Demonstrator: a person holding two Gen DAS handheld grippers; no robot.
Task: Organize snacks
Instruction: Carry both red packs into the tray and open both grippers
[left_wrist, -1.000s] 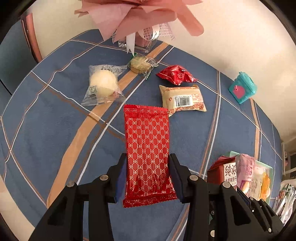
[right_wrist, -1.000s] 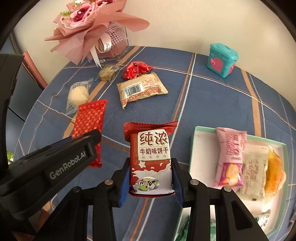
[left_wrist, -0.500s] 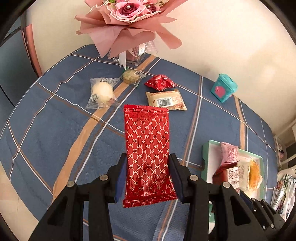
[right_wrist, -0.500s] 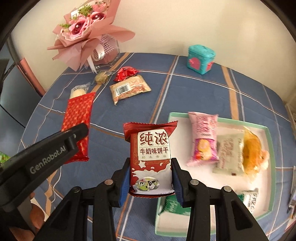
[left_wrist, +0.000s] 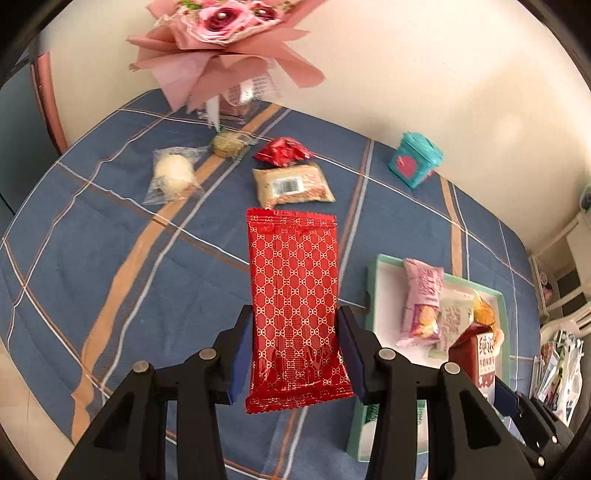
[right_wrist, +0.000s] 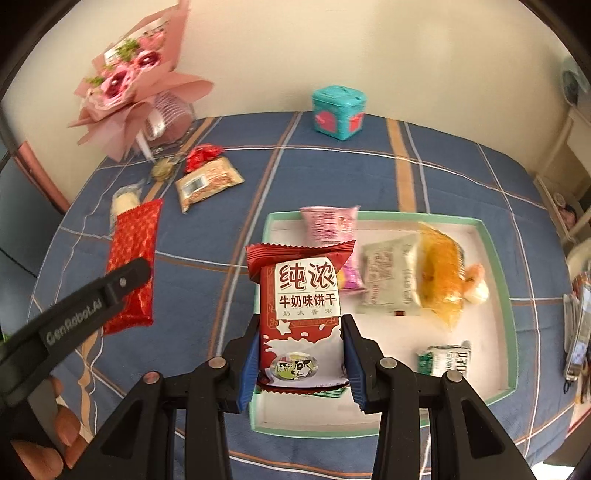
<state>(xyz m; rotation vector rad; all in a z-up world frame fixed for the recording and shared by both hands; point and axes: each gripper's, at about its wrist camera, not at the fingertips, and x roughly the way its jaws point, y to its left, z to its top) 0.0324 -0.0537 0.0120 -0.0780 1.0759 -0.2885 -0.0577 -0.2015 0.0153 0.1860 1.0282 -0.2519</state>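
Observation:
My left gripper (left_wrist: 295, 354) is shut on a long red patterned snack pack (left_wrist: 295, 299), lifted above the blue tablecloth just left of the tray. In the right wrist view that same red pack (right_wrist: 135, 258) hangs at the left. My right gripper (right_wrist: 301, 360) is shut on a red and white milk biscuit pack (right_wrist: 303, 310), held over the near left part of the mint-rimmed tray (right_wrist: 496, 258). The tray (left_wrist: 371, 280) holds a pink pack (right_wrist: 328, 225), a grey pack (right_wrist: 388, 277), an orange pack (right_wrist: 439, 273) and a green pack (right_wrist: 445, 358).
Loose on the cloth at the far left lie a tan pack (left_wrist: 291, 184), a small red pack (left_wrist: 282, 153), a round white bun in clear wrap (left_wrist: 173, 173) and a greenish cake (left_wrist: 229, 142). A pink bouquet (left_wrist: 221, 44) and a teal box (left_wrist: 415, 164) stand at the back. A hand (right_wrist: 55, 424) holds the left gripper.
Both grippers have risen and moved right toward the tray with their packs. The biscuit pack went from over the cloth to over the tray. The grips are unchanged.

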